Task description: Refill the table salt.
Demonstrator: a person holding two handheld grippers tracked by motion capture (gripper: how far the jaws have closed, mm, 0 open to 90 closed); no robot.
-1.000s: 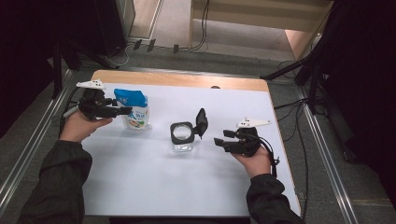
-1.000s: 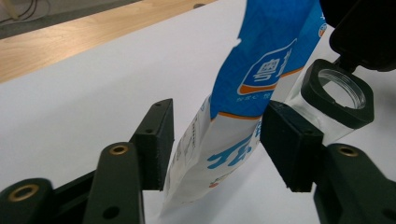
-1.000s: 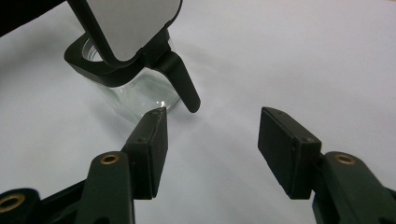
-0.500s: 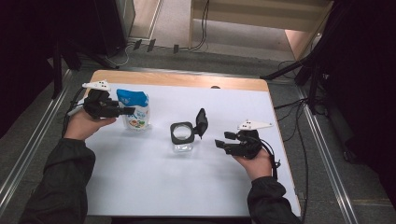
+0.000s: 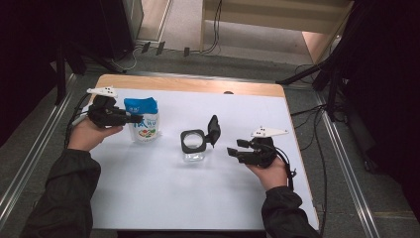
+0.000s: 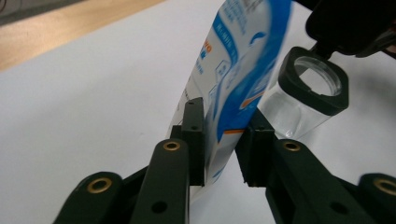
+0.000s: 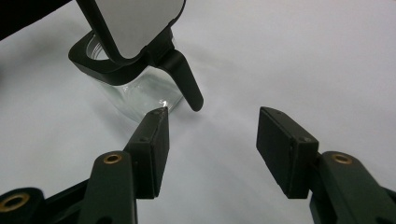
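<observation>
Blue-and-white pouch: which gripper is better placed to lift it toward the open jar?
Left. The left gripper has just been closing on the pouch; the right gripper is open beside the jar.

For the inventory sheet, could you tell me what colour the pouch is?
The pouch is white with a blue top and blue print, clearest in the high view.

Your high view is evenly lit from above: the white table (image 5: pixel 198 208) reads bright and flat, with only faint soft shadows under your hands, while the surroundings fall off into near black at both sides. Detail there is soft and grainy. In your left gripper view the pouch (image 6: pixel 233 79) is sharp near the pads but blurs toward the top, and the frame's upper right corner is dark. In your right gripper view the glass jar (image 7: pixel 140 91) shows a small glare spot and casts a pale shadow; the lid above it is washed out.
</observation>
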